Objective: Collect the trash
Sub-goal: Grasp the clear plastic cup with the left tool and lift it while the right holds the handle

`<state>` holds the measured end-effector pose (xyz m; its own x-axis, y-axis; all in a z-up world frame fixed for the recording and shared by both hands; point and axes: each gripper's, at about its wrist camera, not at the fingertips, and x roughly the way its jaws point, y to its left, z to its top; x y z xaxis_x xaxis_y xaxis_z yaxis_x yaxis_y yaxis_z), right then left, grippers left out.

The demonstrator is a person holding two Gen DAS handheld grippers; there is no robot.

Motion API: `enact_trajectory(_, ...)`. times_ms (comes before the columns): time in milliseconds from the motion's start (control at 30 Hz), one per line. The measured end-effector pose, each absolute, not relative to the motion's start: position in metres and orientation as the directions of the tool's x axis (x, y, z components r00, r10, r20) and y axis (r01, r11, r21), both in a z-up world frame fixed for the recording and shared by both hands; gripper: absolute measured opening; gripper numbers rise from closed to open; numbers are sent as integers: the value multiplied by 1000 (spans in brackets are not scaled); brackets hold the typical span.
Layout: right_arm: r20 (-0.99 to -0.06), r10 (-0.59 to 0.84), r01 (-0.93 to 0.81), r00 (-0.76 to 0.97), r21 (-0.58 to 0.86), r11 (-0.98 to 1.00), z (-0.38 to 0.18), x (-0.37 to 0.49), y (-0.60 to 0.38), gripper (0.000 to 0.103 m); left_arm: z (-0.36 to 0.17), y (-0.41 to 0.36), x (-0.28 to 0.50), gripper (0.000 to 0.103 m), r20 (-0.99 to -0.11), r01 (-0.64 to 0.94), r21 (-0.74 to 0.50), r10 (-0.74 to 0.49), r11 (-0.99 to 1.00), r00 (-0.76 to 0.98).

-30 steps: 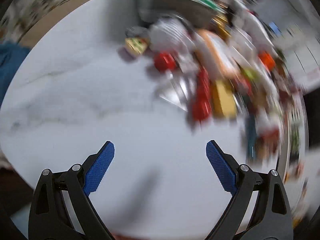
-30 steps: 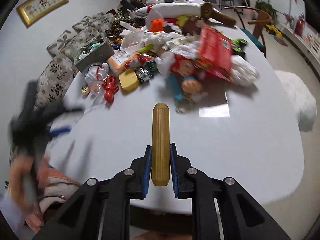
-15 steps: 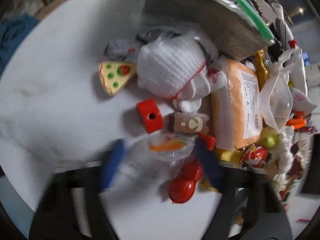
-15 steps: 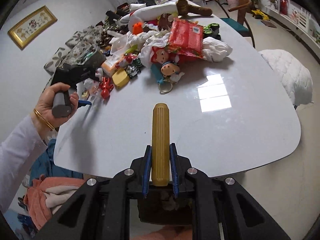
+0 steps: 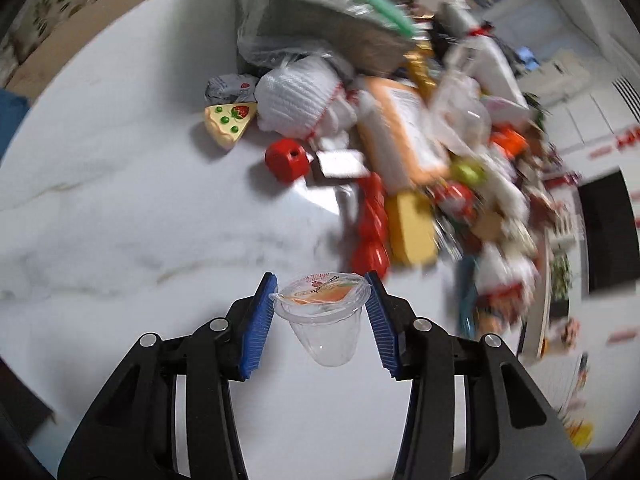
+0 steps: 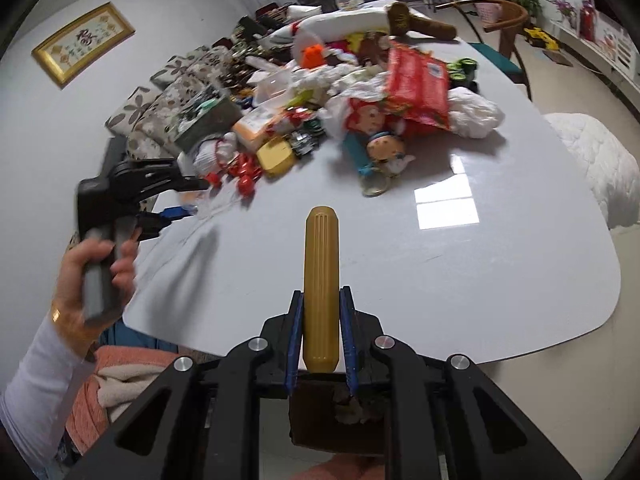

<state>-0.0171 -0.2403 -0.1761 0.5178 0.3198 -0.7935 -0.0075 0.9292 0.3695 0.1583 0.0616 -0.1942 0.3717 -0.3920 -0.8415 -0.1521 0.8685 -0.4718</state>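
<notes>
Clear plastic cup, formerly beside the red block, now sits clamped between the left gripper pads, lifted toward the camera. Pickup achieved; disposal remains. Right gripper stays clamped on a gold handle.

Your left wrist view looks steeply down, close over the white table, with the clutter pile filling the upper right of the frame. Your right wrist view sits farther back at the table's near edge, facing across it; both share that pile, and the left gripper appears at its middle left.
</notes>
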Motion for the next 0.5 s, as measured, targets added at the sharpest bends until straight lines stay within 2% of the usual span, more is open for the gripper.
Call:
enact_trajectory(233,-825,331,-88,458,328,940,-178,-36,-208,18,-160,39,51,45,-826,125,-435,-451,892,338)
enact_trajectory(433,-885,324,-120,335,301,946,-201,-75,-190,18,-172,36,-43,45,-867,222,-394,-441,892,232)
enact_trajectory(500,-904,325,-109,279,307,946,-218,-87,-189,18,-192,31,-68,45,-882,252,-391,-439,885,171)
